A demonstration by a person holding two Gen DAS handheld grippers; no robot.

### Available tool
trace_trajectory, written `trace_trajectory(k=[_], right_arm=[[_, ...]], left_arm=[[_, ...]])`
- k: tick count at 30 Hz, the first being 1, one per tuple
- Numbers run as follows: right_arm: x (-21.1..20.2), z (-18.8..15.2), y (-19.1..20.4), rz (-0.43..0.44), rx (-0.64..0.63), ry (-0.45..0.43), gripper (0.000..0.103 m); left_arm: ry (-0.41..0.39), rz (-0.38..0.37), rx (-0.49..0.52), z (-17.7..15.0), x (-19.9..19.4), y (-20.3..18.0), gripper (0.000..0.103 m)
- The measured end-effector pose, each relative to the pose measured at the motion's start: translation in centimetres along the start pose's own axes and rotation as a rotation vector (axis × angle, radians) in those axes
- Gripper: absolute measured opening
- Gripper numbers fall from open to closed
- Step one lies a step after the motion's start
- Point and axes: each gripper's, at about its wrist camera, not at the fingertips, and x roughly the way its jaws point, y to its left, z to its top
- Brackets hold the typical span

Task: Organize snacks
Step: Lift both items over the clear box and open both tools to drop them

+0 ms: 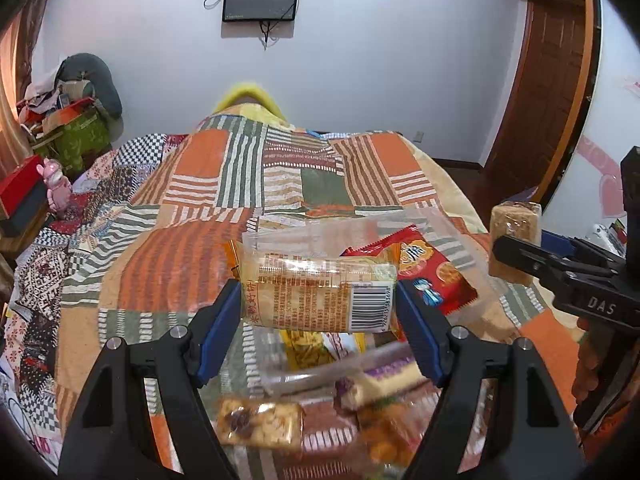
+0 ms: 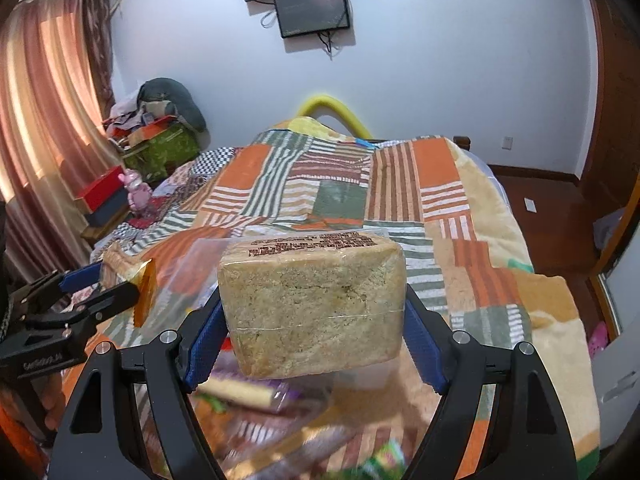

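Nearest in the left wrist view, a blurred heap of snacks lies on the bed under the left tongs. Those tongs are closed from both sides on a clear-wrapped biscuit pack with a barcode, held above the heap. Just behind the pack a red packet lies on a clear bag, both on the bed. To the pack's right the right tongs grip a tan cake, clear of the bedding.

The right wrist view shows that cake full face: a crumbly block in clear film with brown print on top, pinched between the blue pads of the right tongs above the blurred heap. It hides most of the clear bag behind it. To the cake's left the left tongs appear side-on, only an orange end of their pack showing.

Beyond the heap the patchwork bed runs to a yellow hoop at its far end. Left of the bed stand a red box, a pink toy and a cluttered green box; this view alone shows the curtain. A screen hangs on the far wall.
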Motion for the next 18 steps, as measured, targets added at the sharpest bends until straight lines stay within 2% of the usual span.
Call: trace_trajectory(k=[10,18], right_arm=[[5.2,0.6,-1.3,-0.01,0.012,0.076,0.077],[6.5,0.4,-1.3,-0.013,0.0,0.106,0.079]], left_arm=[[0.055,-0.025,-0.029,0.5,5.2,0.3,0.076],[0.063,-0.002,-0.017,0.1,7.1,0.0,0.079]])
